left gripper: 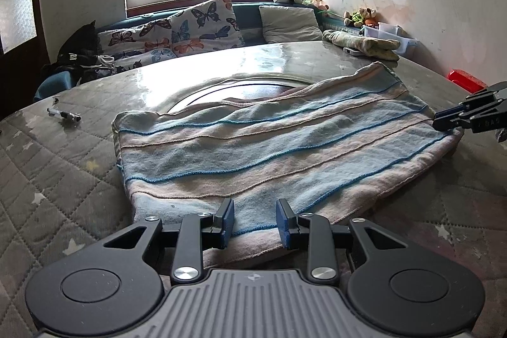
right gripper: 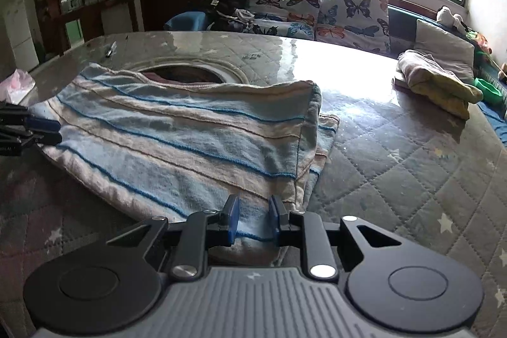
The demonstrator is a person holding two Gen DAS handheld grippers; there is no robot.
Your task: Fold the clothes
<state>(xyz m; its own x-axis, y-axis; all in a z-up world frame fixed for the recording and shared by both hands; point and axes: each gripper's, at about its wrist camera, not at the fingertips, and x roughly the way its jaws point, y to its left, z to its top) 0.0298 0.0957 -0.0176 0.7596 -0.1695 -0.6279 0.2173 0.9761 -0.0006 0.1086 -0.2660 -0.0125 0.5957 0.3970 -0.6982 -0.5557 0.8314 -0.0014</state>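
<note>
The striped garment (left gripper: 269, 144) lies mid-frame on the desk (left gripper: 63, 179), already folded over. Left tool (left gripper: 255, 222) and right tool (right gripper: 253, 219) straddle its near hem, fingers apart; next, pinching the hem for another fold

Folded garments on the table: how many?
2: the striped garment near both grippers, and a yellowish folded garment at the table's far edge. Others may lie outside view.

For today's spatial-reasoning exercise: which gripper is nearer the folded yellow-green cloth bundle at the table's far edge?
Right. The right gripper sits at the striped blue-and-cream garment's end on the folded yellow-green cloth bundle's side; the left gripper sits at the opposite end.
</note>
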